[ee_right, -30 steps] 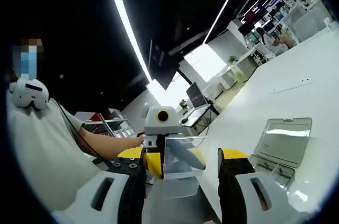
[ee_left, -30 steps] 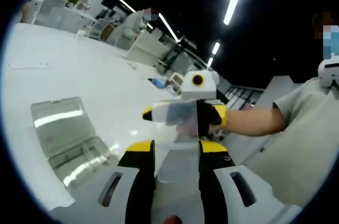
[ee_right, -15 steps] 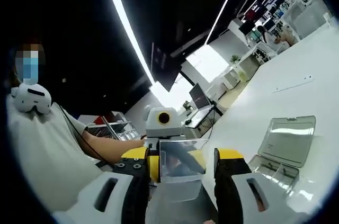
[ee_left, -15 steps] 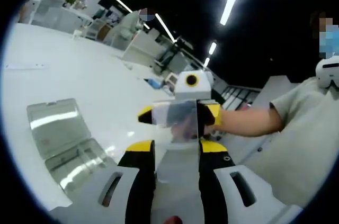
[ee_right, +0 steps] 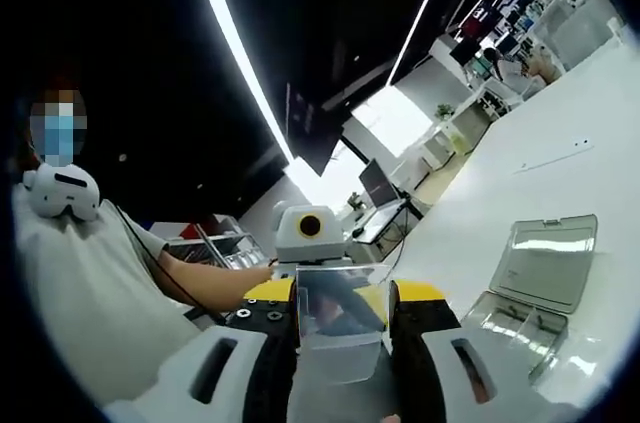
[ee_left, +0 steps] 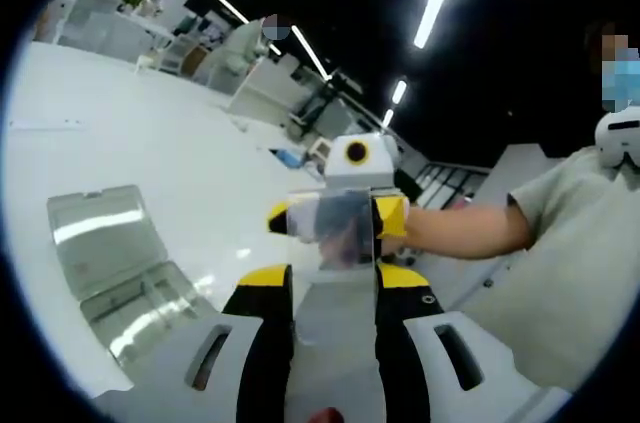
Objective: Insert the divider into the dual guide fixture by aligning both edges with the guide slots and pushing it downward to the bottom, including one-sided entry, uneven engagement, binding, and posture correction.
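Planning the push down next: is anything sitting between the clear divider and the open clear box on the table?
Nothing visible does. The clear plastic divider is held in the air between both hand-held grippers, off to one side of the open clear plastic box on the white table, with bare tabletop between them.

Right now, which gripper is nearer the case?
Left, probably. The case lies low beside the left gripper and looks larger there; from the right gripper it sits smaller, farther off. Neither touches it; both hold the divider.
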`<state>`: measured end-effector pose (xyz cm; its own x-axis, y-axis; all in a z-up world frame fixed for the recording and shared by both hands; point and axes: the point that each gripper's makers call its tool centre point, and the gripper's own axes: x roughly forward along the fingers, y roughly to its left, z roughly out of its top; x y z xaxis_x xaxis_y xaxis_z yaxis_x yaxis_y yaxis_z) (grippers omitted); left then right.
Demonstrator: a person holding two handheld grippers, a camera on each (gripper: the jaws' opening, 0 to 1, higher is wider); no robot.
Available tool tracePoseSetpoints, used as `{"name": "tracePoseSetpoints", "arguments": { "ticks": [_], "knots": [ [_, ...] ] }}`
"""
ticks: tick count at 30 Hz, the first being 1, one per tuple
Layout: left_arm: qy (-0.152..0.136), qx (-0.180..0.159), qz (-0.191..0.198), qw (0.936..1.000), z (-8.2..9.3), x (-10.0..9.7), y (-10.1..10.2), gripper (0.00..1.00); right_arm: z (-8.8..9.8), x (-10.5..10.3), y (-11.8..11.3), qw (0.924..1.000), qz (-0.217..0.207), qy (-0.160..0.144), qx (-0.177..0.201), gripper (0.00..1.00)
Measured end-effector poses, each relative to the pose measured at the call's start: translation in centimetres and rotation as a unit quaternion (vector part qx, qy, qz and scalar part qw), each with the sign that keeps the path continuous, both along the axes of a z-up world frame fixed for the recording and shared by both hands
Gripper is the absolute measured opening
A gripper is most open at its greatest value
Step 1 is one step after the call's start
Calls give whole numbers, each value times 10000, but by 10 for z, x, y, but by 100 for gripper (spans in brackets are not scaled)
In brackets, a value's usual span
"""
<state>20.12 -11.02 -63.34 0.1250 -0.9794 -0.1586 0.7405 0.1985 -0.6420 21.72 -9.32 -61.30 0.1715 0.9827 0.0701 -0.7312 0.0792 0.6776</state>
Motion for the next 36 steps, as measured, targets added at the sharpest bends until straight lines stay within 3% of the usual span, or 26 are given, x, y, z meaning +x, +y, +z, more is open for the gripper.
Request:
{"name": "tracePoseSetpoints", "arguments": {
  "ticks": [9,21,32,36],
  "knots": [
    [54,-60,-24,10000,1,-1,-1,28,3,-3,-1,9999,73,-90,88,32],
    [140,-82,-50,9999,0,-2,1,30,2,-3,3,9999,52,-84,-66,31],
    [93,117,83,9999,-7,1,4,34,-5,11,4,9993,-176,32,-335,31],
    [-18,329,215,9992,-12,5,5,38,-11,14,4,9984,-266,115,-482,31]
  ]
}}
